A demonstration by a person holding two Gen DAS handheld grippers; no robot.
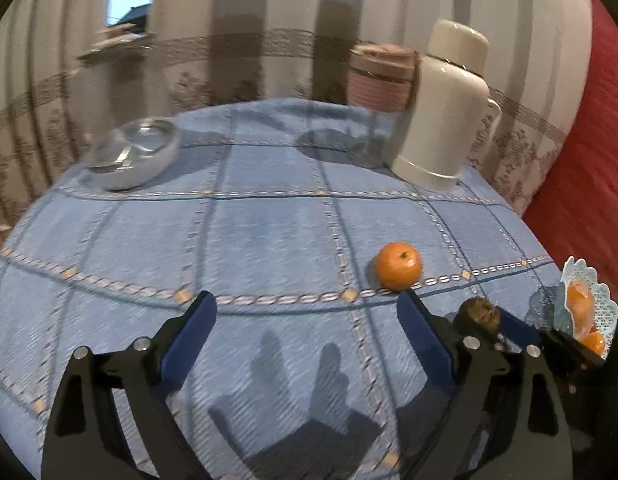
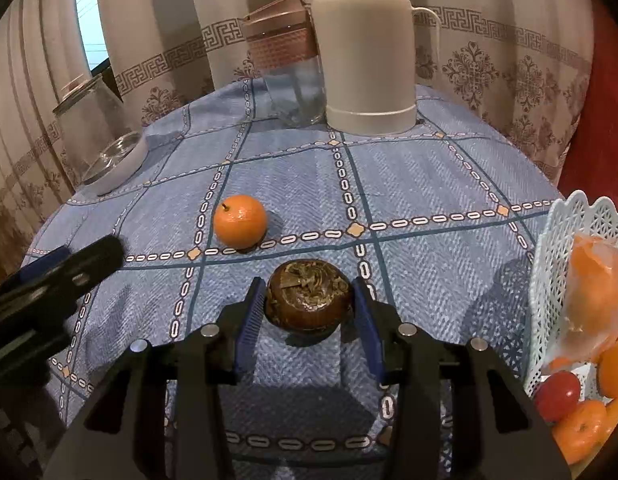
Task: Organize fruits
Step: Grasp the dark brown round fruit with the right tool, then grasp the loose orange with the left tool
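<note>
My right tongs (image 2: 308,300) are closed on a brown, wrinkled round fruit (image 2: 307,295), one blue pad on each flank, and it sits low over the blue checked surface (image 2: 429,184); I cannot tell whether it is lifted clear of the cloth. The white lattice basket (image 2: 557,264), already holding oranges and a red fruit, stands at the right edge of the surface, to the right of these tongs and near them. That sideways gap is what the coming move turns on, I judge: carry right, over the rim, then release.

My left tongs (image 1: 305,308) stand wide open with nothing between the pads. The loose orange (image 1: 400,265) rests on the surface just beyond the right-hand pad's tip, ahead and a little right of the opening. The left hand is the nearer one to it. Being round, it offers no long axis to align with.
</note>
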